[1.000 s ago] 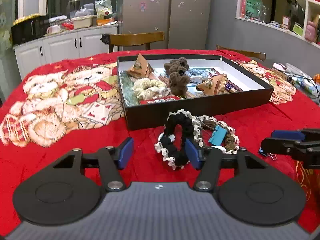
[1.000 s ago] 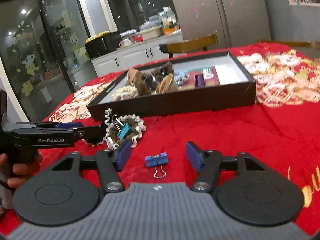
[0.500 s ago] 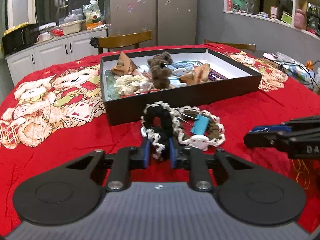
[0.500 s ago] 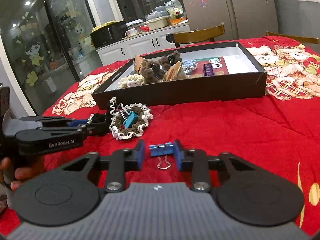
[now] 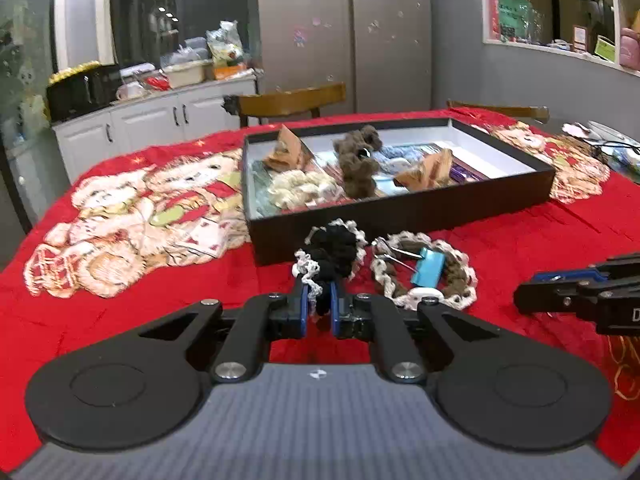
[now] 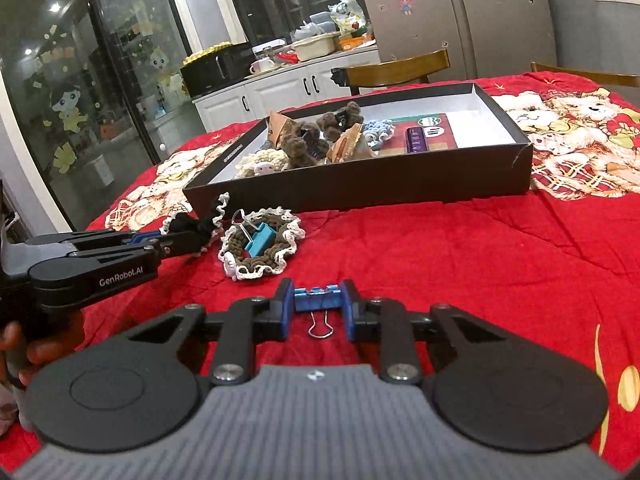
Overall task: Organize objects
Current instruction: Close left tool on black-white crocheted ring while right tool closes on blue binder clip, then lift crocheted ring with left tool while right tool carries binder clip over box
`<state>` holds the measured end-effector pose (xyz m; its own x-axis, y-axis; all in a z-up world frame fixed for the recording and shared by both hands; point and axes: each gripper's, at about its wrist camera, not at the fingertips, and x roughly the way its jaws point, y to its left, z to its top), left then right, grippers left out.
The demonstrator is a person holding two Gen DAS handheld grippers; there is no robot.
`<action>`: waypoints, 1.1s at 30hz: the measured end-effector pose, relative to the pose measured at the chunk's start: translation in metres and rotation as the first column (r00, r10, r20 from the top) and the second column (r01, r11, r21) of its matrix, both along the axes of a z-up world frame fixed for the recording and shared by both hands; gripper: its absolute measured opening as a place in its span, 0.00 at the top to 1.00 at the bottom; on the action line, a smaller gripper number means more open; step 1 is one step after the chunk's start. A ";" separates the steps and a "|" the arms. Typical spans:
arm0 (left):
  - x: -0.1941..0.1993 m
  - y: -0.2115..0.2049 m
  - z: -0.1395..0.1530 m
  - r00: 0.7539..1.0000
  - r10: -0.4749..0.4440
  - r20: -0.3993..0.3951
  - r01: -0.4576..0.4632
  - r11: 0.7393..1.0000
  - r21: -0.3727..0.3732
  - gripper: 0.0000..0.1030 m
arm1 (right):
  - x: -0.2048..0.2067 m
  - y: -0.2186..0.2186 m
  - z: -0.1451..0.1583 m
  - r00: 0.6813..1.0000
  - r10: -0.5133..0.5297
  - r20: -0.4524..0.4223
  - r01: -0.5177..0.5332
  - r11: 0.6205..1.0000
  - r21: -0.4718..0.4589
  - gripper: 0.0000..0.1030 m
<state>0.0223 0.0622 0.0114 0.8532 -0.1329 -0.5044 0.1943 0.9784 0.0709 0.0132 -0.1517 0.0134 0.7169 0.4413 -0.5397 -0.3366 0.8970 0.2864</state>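
My left gripper (image 5: pixel 319 304) is shut on a black crocheted scrunchie with white lace trim (image 5: pixel 334 250), which rises a little off the red cloth. My right gripper (image 6: pixel 317 304) is shut on a dark blue binder clip (image 6: pixel 318 300), its wire handle hanging toward me. Beside the black scrunchie lies a brown scrunchie with white trim (image 5: pixel 456 276), a teal binder clip (image 5: pixel 428 268) resting on it. Behind them stands the black box (image 5: pixel 400 212) with scrunchies and packets inside. The left gripper (image 6: pixel 192 236) shows at the left of the right wrist view.
The red bear-print tablecloth (image 5: pixel 140 208) covers the table. Wooden chairs (image 5: pixel 288 100) stand behind the box, with white cabinets and a fridge beyond. A person's hand (image 6: pixel 16 344) holds the left gripper's handle. Cables and small items lie at the table's far right (image 5: pixel 612 148).
Both grippers went from open to shut: the left one closed on the black scrunchie and lifted it slightly, the right one closed on the dark blue binder clip.
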 end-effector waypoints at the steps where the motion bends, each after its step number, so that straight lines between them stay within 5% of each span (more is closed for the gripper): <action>1: -0.001 0.000 0.001 1.000 0.005 0.012 -0.005 1.000 0.003 0.87 | 0.000 0.000 0.000 1.000 0.000 0.001 0.000 1.000 0.000 0.73; 23: -0.027 -0.007 0.017 0.965 0.075 0.251 -0.084 0.996 0.027 0.87 | 0.001 -0.001 0.007 0.990 -0.121 0.071 0.128 0.987 -0.100 0.73; 33: -0.037 -0.017 0.019 0.966 0.118 0.232 -0.125 0.992 0.016 0.87 | 0.002 -0.002 0.005 0.987 -0.152 0.059 0.158 0.982 -0.107 0.73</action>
